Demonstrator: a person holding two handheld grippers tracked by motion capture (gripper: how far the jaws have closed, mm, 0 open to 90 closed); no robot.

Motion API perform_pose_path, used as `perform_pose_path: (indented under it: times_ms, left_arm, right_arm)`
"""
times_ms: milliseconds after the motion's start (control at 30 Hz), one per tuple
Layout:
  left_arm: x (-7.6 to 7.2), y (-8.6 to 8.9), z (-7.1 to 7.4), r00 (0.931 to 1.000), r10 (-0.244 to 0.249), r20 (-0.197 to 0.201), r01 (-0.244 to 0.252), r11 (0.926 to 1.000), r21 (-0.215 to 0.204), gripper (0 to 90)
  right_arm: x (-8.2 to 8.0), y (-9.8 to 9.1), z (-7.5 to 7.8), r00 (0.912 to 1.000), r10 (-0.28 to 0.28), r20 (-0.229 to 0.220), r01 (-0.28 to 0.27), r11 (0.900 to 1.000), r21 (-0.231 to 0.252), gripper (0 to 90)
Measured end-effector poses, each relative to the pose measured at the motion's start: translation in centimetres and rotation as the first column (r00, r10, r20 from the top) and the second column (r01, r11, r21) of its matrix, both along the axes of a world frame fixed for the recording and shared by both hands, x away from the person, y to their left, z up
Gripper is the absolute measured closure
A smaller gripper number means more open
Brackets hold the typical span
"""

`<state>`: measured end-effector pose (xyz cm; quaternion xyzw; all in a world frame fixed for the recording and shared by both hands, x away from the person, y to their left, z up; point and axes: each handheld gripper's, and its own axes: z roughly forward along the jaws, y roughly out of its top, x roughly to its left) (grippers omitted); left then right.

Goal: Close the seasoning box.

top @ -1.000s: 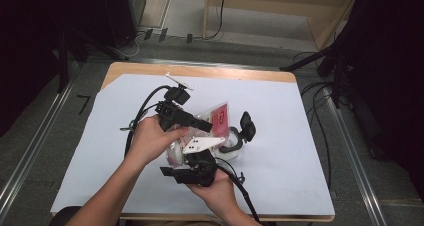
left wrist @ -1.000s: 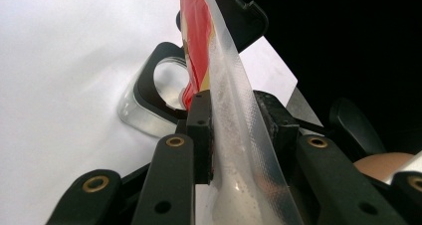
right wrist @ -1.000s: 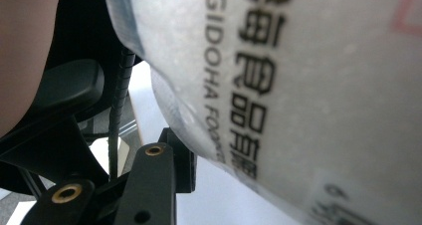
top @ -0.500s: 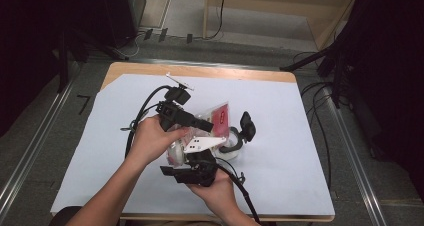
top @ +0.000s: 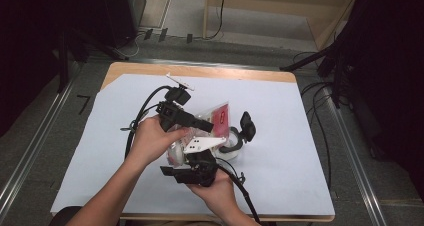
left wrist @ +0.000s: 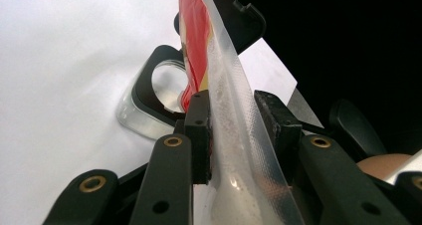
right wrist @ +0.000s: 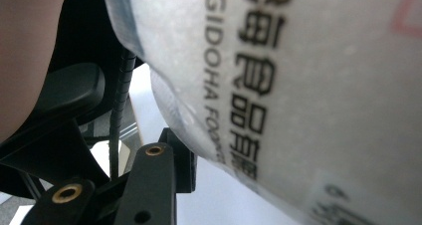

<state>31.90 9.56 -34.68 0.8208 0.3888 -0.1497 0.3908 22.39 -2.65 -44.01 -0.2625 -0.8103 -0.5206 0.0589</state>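
A clear plastic food bag point(top: 218, 117) with a red label and black print is held up between my two grippers above the white sheet. My left gripper point(top: 209, 127) points right, and in the left gripper view its pads point(left wrist: 199, 130) pinch the bag's sealed clear edge point(left wrist: 226, 70). Just below it, my right gripper point(top: 199, 156), with its grey plate on top, holds the bag's lower part. In the right gripper view the printed bag point(right wrist: 298, 85) lies against one pad point(right wrist: 183, 158) and hides the other jaw. A glass jar with a black ring point(top: 234, 145) stands right of the bag.
A white sheet point(top: 300, 136) covers most of the wooden table point(top: 240, 73). The jar's black lid point(top: 247, 126) sticks up beside the jar. Cables point(top: 142, 111) loop from the grippers over the left part of the sheet. Dark floor, rails and more cables surround the table.
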Motion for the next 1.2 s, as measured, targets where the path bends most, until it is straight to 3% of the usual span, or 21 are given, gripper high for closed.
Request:
perform_pose_path:
  times_ms: [1200]
  left_arm:
    - [-0.36,-0.23,0.17,0.9997,0.005,0.025,-0.006,0.9999,0.012,71.8]
  right_arm:
    - [-0.04,0.00,0.01,1.0000,-0.002,-0.001,0.002,1.0000,-0.005,62.5]
